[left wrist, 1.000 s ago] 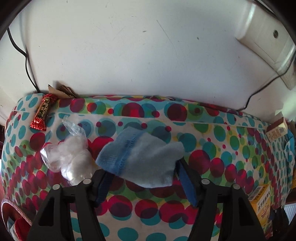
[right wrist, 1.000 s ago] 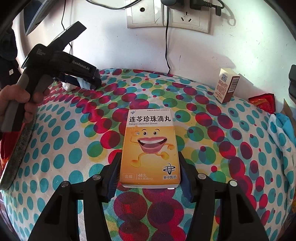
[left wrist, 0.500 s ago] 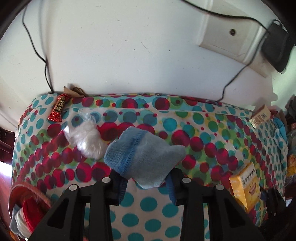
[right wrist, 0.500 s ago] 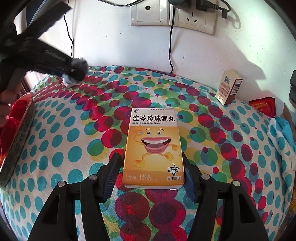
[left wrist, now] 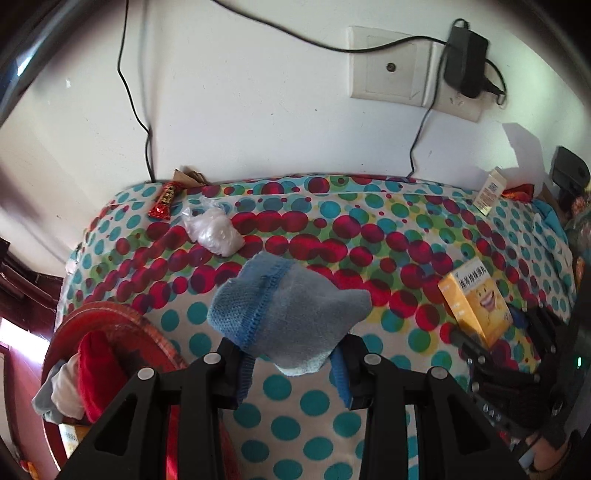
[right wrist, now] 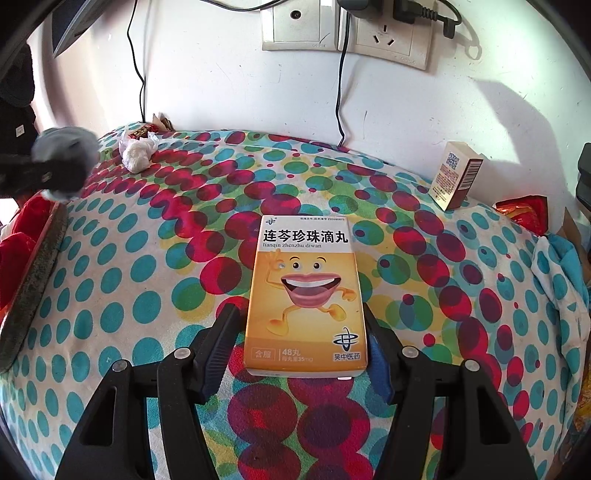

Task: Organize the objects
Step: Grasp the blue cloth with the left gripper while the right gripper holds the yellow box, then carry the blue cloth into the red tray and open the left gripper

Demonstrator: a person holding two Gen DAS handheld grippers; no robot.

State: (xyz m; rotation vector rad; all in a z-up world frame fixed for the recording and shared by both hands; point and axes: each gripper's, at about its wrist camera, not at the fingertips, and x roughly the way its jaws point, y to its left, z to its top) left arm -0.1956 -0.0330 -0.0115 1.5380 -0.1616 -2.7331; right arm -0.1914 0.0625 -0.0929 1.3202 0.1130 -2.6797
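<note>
My left gripper [left wrist: 291, 358] is shut on a blue-grey knitted cloth [left wrist: 288, 314] and holds it above the dotted tablecloth [left wrist: 369, 236], near a red basket [left wrist: 122, 332] at lower left. My right gripper [right wrist: 299, 343] is shut on an orange medicine box [right wrist: 304, 295] with a cartoon mouth, held just over the cloth. The box also shows at the right of the left wrist view [left wrist: 476, 302]. The left gripper with the cloth shows blurred at the left of the right wrist view [right wrist: 59, 162].
A clear bag of white stuff [left wrist: 214, 230] and a red snack bar [left wrist: 164, 201] lie at the back left. A small carton [right wrist: 456, 175] stands by the wall at back right, near a red wrapper [right wrist: 524, 214]. Cables and wall sockets [right wrist: 347, 27] are behind. The basket holds red and white cloth [left wrist: 88, 373].
My left gripper has pulled back and to the left with the cloth, bringing the red basket into view. The right gripper has kept hold of the box, almost still.
</note>
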